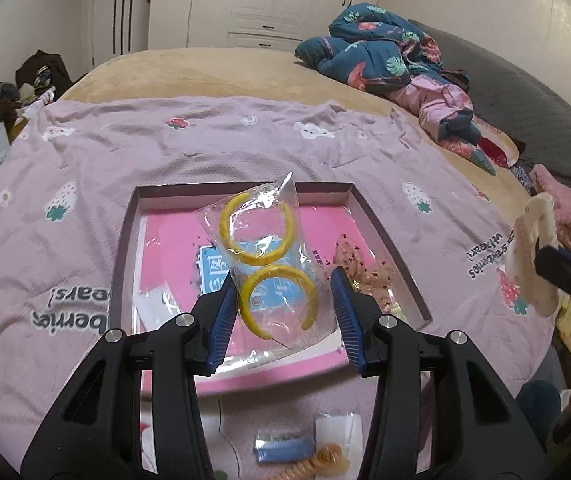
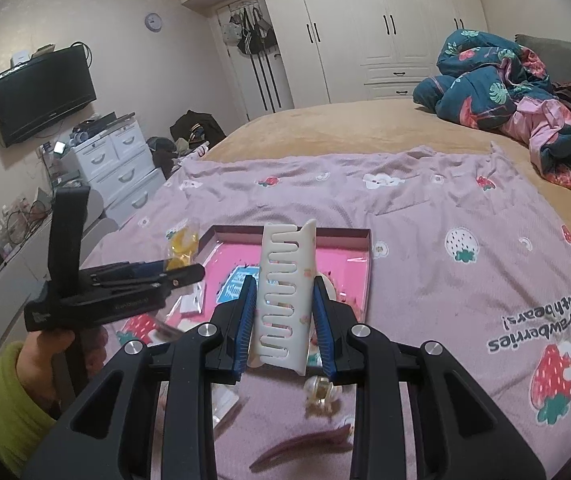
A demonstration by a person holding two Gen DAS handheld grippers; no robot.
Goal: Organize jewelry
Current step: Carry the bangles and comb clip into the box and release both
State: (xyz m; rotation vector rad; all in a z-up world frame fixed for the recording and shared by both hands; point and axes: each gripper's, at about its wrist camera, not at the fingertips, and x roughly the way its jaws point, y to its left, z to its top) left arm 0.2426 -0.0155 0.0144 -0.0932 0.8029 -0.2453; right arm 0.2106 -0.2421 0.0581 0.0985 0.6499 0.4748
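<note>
My left gripper [image 1: 283, 306] is open. A clear bag with two yellow hoop earrings [image 1: 263, 264] sits between its blue pads, above the shallow pink-lined box [image 1: 241, 189]. Whether the left pad touches the bag I cannot tell. The same bag shows yellow in the right wrist view [image 2: 181, 248] at the tip of the left gripper [image 2: 173, 276]. My right gripper [image 2: 283, 316] is shut on a cream hair claw clip [image 2: 285, 292] and holds it upright over the box [image 2: 359, 236]. The clip and right gripper also show at the right edge of the left wrist view [image 1: 533, 240].
The box lies on a lilac strawberry blanket [image 1: 205, 140] on a bed. A floral scrunchie [image 1: 365, 272] lies in the box. A blue packet [image 1: 285, 450], an orange coil tie [image 1: 321, 464], a gold clip [image 2: 319, 394] and a dark pink hair clip [image 2: 305, 446] lie in front.
</note>
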